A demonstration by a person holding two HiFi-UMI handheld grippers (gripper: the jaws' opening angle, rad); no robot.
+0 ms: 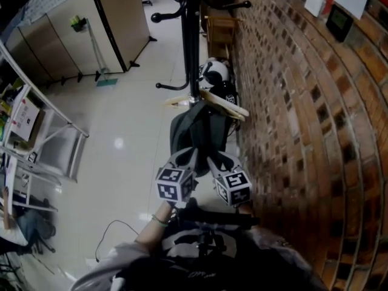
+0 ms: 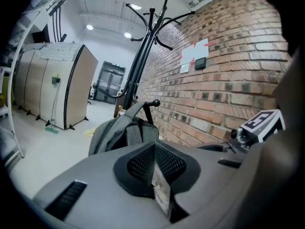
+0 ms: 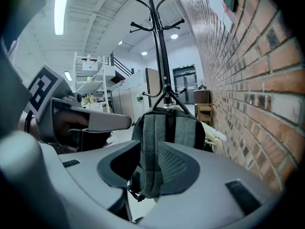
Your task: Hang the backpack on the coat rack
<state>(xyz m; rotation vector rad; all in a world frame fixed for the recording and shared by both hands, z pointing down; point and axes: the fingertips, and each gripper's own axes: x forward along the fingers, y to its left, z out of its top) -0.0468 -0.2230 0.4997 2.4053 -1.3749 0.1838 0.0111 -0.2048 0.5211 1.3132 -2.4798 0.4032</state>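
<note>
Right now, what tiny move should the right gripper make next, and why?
Probably pull the right gripper straight back, clear of the strap. The backpack already seems to hang from the coat rack, and the jaws stand apart with the strap between them, so nothing looks left to hold.

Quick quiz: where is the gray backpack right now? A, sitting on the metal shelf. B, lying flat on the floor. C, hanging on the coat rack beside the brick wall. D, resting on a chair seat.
C: in the right gripper view the backpack hangs by its top from the lower hooks of the coat rack, right next to the brick wall.
</note>
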